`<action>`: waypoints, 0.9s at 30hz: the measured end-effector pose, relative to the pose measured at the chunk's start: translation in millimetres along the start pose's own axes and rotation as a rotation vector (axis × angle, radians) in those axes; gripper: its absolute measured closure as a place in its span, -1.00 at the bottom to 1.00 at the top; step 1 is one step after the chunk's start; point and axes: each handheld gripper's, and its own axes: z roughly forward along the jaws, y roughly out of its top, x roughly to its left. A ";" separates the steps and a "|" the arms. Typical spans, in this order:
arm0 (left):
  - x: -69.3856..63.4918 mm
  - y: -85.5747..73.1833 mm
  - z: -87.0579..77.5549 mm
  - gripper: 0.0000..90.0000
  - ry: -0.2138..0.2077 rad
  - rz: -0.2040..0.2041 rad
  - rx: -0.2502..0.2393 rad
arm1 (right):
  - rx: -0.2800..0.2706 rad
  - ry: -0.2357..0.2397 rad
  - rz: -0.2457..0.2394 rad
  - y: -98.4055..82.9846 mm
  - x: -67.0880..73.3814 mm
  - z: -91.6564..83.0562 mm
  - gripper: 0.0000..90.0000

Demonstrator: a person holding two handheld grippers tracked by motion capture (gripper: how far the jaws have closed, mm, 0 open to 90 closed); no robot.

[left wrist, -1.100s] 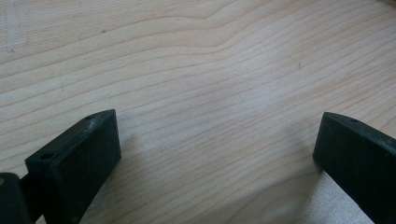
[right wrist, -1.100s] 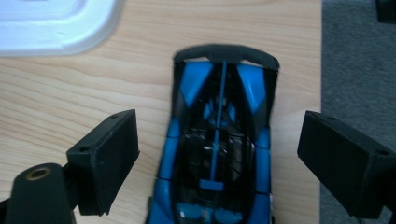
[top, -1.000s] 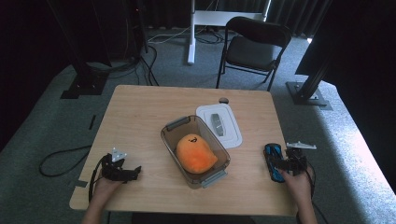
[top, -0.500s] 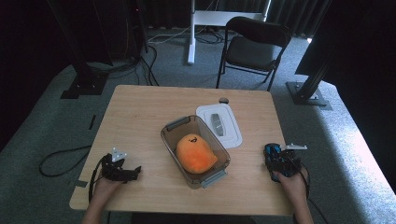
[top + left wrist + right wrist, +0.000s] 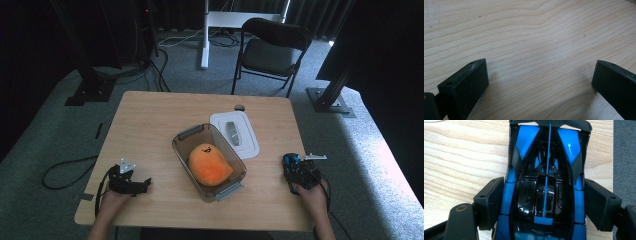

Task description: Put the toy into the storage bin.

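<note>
A blue and black toy car (image 5: 546, 182) lies on the wooden table (image 5: 150, 130) near its right front edge, also seen as the car (image 5: 289, 161) in the high view. My right gripper (image 5: 544, 202) straddles it; its jaws have just been closing, and both pads now press on the car's sides. In the high view the right gripper (image 5: 296, 171) sits over the car's rear. My left gripper (image 5: 142, 184) rests at the table's front left. Its jaws stand wide apart in the left gripper view, where the left gripper (image 5: 540, 80) holds nothing over bare wood.
A clear plastic bin (image 5: 180, 145) with an orange plush toy (image 5: 209, 164) inside stands mid-table. Its white lid (image 5: 220, 122) lies behind it, beside a small round object (image 5: 240, 107). A folding chair (image 5: 270, 50) stands beyond the table. The table edge runs just right of the car.
My right gripper has slid a little to the left onto the toy car and its jaws have narrowed around it. The left gripper has stayed put.
</note>
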 end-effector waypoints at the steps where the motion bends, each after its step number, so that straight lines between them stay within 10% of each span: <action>1: 0.0 0.0 0.0 -0.97 0.000 0.000 0.000 | 0.001 0.000 0.000 0.1 0.1 0.0 -0.48; 27: 0.0 0.0 0.0 -0.97 0.000 -0.001 0.000 | -0.002 0.003 0.001 2.8 -1.3 -4.3 -0.43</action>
